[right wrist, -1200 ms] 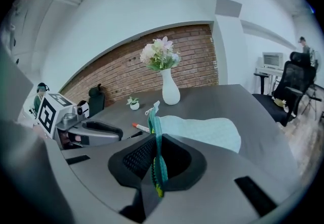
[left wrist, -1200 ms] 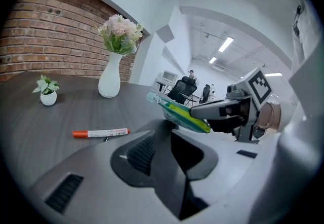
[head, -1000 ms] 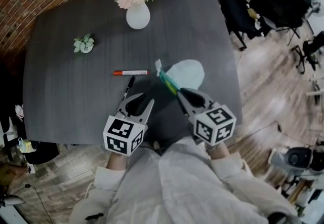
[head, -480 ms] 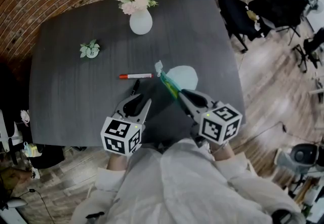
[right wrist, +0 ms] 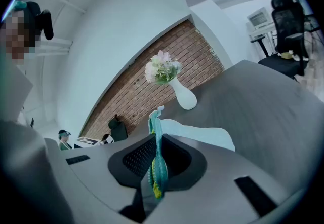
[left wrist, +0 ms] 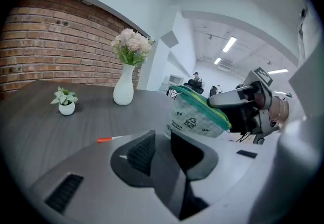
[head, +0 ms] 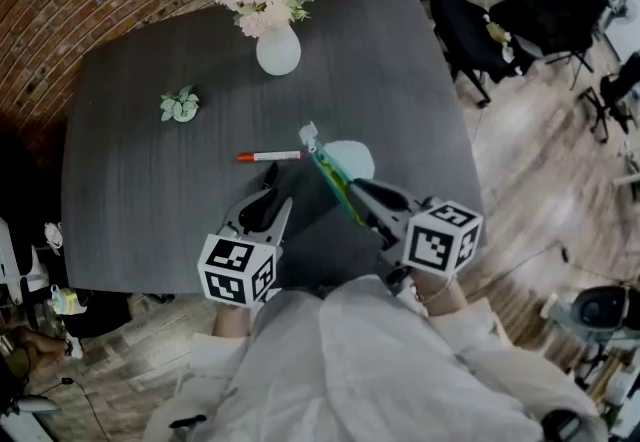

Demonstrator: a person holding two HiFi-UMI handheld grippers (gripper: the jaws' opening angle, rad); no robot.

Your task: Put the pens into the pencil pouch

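Note:
A pale pencil pouch [head: 347, 158] with a green zip edge hangs tilted above the dark table [head: 150, 190]. My right gripper [head: 358, 195] is shut on that zip edge [right wrist: 156, 159], and the pouch body [right wrist: 197, 134] trails beyond the jaws. The pouch [left wrist: 195, 116] also shows in the left gripper view. My left gripper [head: 270, 205] hovers low to its left, its jaws [left wrist: 162, 142] a narrow gap apart with nothing between them. A black pen [head: 268, 177] lies just past its tips. A white pen with a red cap [head: 268, 156] lies farther out on the table.
A white vase of pink flowers [head: 277, 48] stands at the far side, with a small potted plant [head: 179, 106] to its left. Black office chairs [head: 480, 20] stand beyond the table's right edge. A brick wall runs behind the table.
My right gripper has risen and rolled, lifting the pouch off the table so it now shows narrower and more edge-on. The left gripper has shifted only slightly.

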